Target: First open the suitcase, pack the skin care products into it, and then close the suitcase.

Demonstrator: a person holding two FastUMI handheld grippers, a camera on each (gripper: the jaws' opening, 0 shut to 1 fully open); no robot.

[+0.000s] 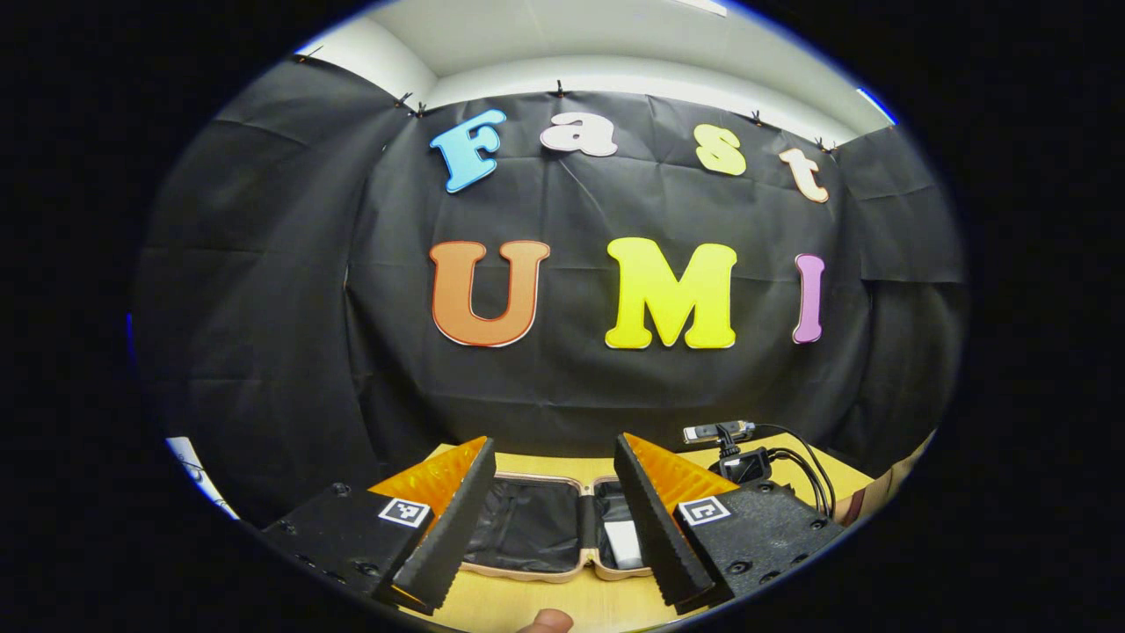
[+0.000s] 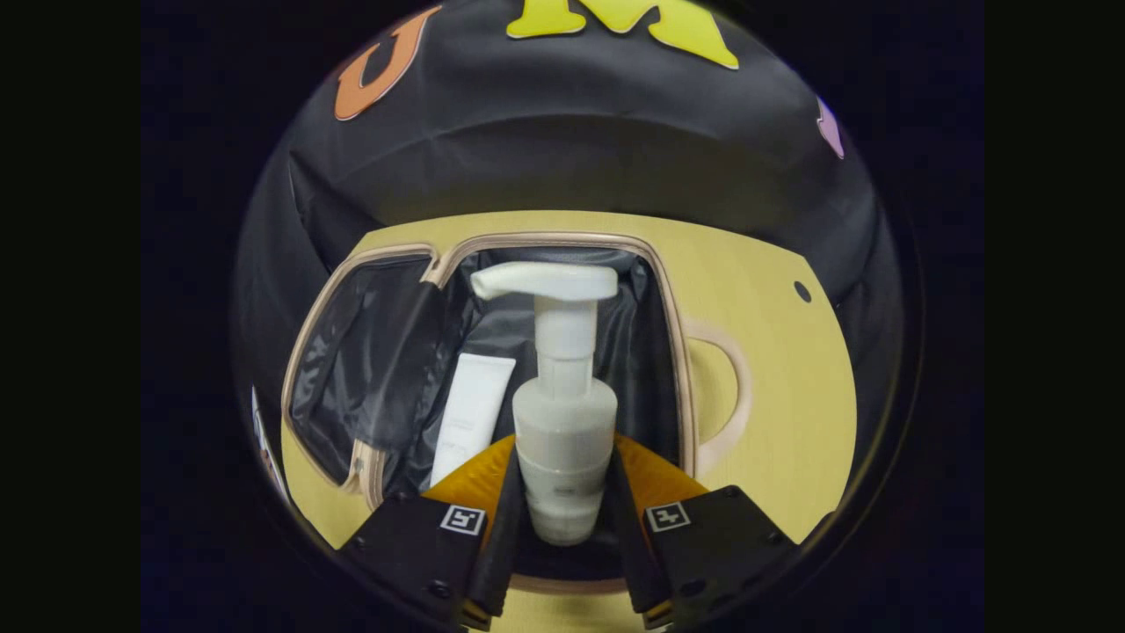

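Observation:
The suitcase (image 2: 677,352) lies open on the table, black lining showing, its lid (image 2: 369,378) folded out to the left. My right gripper (image 2: 562,519) is shut on a white pump bottle (image 2: 564,422), held over the open right half. A white tube (image 2: 470,413) lies inside, just left of the bottle. In the left gripper view my left gripper (image 1: 554,519) stands open above the table, with the open suitcase (image 1: 536,571) seen between its fingers and a white item (image 1: 622,543) inside it.
A suitcase handle (image 2: 729,396) sticks out on the right side. A small black device with cables (image 1: 747,453) sits at the table's back right. The wooden table (image 2: 773,352) runs to the booth's black cloth wall. A fingertip (image 1: 547,621) shows at the bottom edge.

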